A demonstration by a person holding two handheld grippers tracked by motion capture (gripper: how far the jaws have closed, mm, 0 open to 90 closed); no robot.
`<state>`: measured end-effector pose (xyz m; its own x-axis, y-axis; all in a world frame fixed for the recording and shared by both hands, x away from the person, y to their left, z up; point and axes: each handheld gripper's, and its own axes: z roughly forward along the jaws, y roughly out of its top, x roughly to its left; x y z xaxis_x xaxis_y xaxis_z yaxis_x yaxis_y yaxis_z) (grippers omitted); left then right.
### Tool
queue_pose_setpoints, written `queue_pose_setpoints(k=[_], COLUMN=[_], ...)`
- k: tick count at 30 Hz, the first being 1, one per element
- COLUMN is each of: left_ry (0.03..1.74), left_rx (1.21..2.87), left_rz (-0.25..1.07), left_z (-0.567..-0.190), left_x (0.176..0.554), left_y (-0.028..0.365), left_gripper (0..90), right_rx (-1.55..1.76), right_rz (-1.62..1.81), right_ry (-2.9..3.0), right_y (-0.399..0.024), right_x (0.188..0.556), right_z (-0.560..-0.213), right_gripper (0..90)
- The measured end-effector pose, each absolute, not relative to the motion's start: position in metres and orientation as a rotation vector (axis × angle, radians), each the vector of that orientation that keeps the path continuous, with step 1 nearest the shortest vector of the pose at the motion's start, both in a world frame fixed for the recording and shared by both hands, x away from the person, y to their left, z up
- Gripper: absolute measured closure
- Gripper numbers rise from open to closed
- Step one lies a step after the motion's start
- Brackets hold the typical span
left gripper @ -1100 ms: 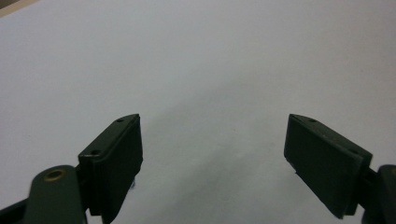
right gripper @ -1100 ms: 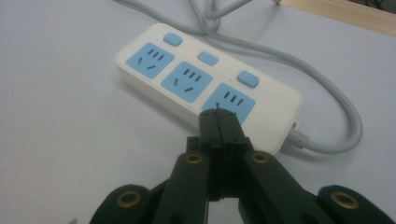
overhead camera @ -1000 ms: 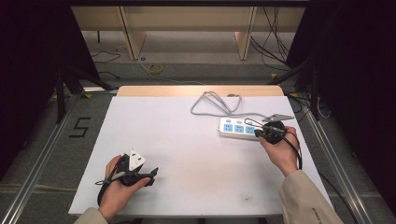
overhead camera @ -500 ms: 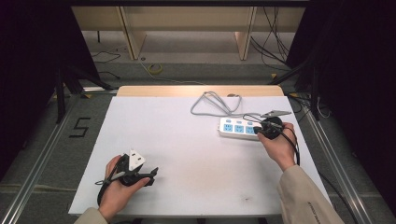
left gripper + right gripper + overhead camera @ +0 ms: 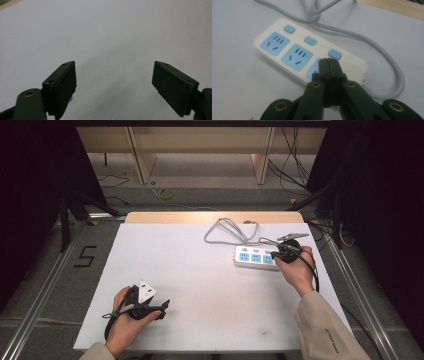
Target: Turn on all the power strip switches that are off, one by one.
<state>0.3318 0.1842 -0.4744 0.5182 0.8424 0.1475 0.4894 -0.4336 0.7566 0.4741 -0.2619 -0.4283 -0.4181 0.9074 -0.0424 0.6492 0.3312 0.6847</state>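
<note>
The right tool (image 5: pixel 329 65), jaws pressed together and empty, hovers above the power strip (image 5: pixel 307 53) near its third switch (image 5: pixel 334 54), apparently not yet pressed, while the left tool (image 5: pixel 113 86) rests wide apart and empty on the bench (image 5: pixel 210 285).

A white power strip (image 5: pixel 256 257) with blue sockets lies at the far right of the white bench (image 5: pixel 210 270), its grey cable (image 5: pixel 231 231) looped behind it. The right hand-held gripper (image 5: pixel 278 253) rests against the strip's right end. At the near left, the left hand-held gripper (image 5: pixel 162 307) sits low over the bench.
</note>
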Motion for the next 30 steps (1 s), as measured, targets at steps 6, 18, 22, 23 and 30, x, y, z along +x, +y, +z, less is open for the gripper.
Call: queue_pose_setpoints(k=[6, 18, 22, 23, 30], left_ry=[1.081, 1.076, 1.077, 1.077, 1.078], left_rx=[2.099, 2.096, 2.097, 2.098, 2.098], left_rz=[0.687, 0.689, 0.690, 0.691, 0.689], left_z=[-0.475, -0.475, -0.475, -0.475, -0.475], left_x=[0.332, 0.332, 0.332, 0.332, 0.332], left_y=[0.184, 0.183, 0.184, 0.184, 0.184], left_gripper=[19.6, 19.6, 19.6, 19.6, 19.6], right_rx=[1.374, 1.385, 1.388, 1.392, 1.402], right_rz=[0.821, 0.800, 0.794, 0.792, 0.783], right_ry=[2.185, 2.183, 2.186, 2.186, 2.185], right_y=[-0.262, -0.262, -0.262, -0.262, -0.262], right_x=[0.480, 0.489, 0.493, 0.494, 0.502], right_z=[-0.428, -0.427, -0.428, -0.428, -0.429], right_gripper=[90.0, 90.0, 90.0, 90.0, 90.0])
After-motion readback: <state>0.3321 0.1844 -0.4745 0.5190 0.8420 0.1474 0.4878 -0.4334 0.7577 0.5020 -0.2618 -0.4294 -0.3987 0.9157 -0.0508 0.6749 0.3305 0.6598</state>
